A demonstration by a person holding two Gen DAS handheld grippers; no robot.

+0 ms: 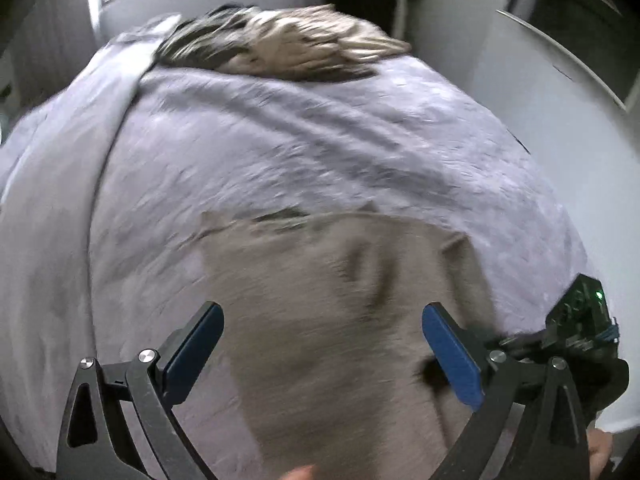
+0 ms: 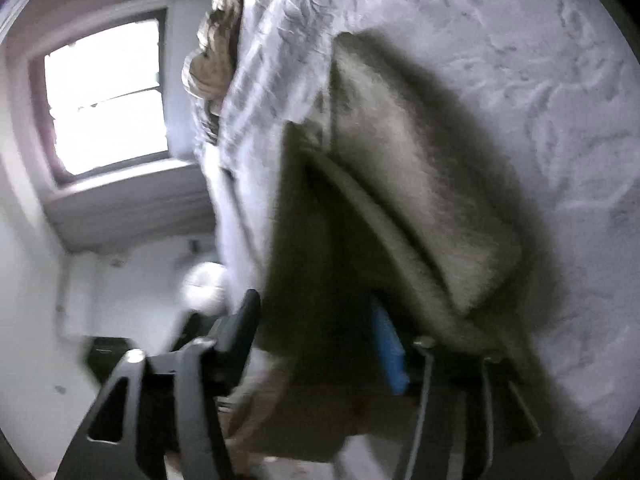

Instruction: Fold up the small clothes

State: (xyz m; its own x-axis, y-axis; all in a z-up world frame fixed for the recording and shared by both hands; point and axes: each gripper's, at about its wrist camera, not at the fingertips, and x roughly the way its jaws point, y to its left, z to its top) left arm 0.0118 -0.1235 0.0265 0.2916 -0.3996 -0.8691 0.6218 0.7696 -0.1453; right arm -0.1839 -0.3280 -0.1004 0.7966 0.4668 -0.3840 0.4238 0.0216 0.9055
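The left gripper (image 1: 322, 344) hangs over the near part of the cloth (image 1: 340, 320), its blue-padded jaws wide apart and holding nothing. The cloth, a grey-beige garment, lies on the bedspread (image 1: 280, 140), with creases near its middle and its far edge running across the bed. At the right of the left view the body of the other tool shows at the bed's edge, a green light on it.

In the right view the right gripper (image 2: 316, 332) has the cloth (image 2: 408, 184) draped between and over its jaws; one blue pad (image 2: 386, 348) shows beneath the fabric, but blur keeps me from telling whether the jaws pinch it. A fold of the cloth hangs over the bedspread (image 2: 520, 60).

Farther off, a patterned blanket (image 1: 280, 44) lies bunched at the bed's far end. Beyond it stands a bright window (image 2: 108, 96)
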